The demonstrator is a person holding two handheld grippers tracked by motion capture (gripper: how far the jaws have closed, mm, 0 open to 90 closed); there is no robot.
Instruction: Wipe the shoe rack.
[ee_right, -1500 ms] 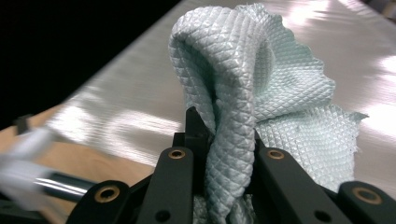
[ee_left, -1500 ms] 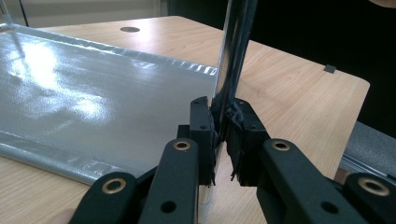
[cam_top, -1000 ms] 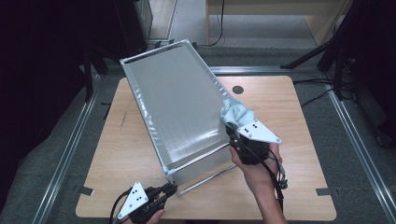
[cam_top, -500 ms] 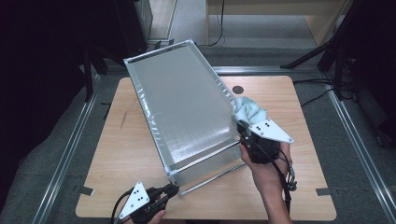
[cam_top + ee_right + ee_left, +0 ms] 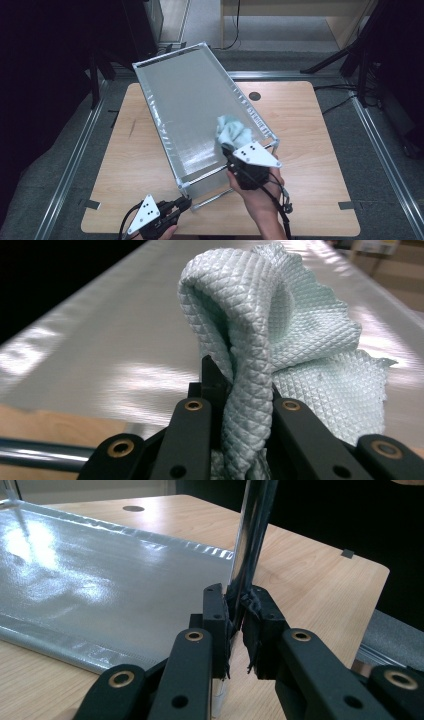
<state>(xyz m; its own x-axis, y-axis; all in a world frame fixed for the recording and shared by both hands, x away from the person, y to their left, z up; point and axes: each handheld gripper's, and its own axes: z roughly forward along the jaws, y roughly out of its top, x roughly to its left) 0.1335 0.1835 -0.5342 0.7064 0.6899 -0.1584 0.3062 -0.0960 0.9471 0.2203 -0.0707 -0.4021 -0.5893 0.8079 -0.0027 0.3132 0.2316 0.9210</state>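
A metal frame covered with a silvery sheet (image 5: 192, 100) stands slanted on the wooden table (image 5: 310, 145). A pale green waffle cloth (image 5: 231, 131) lies bunched on the sheet near its right front corner, and my right gripper (image 5: 229, 149) is shut on it. In the right gripper view the cloth (image 5: 280, 330) rises folded between the jaws of my right gripper (image 5: 245, 385) over the sheet (image 5: 90, 340). My left gripper (image 5: 184, 203) sits at the frame's near corner. It (image 5: 235, 625) is shut on the frame's upright post (image 5: 250, 540), beside the sheet (image 5: 100, 590).
A round cable hole (image 5: 255, 96) is set in the table's far side. Strips of tape (image 5: 346, 205) mark the front corners. Metal rails (image 5: 385, 165) run along the floor on both sides, and dark stand legs (image 5: 345, 55) are at the far right.
My right gripper has slid left with the cloth, from the frame's right edge onto the sheet. The left gripper has stayed at the near corner post.
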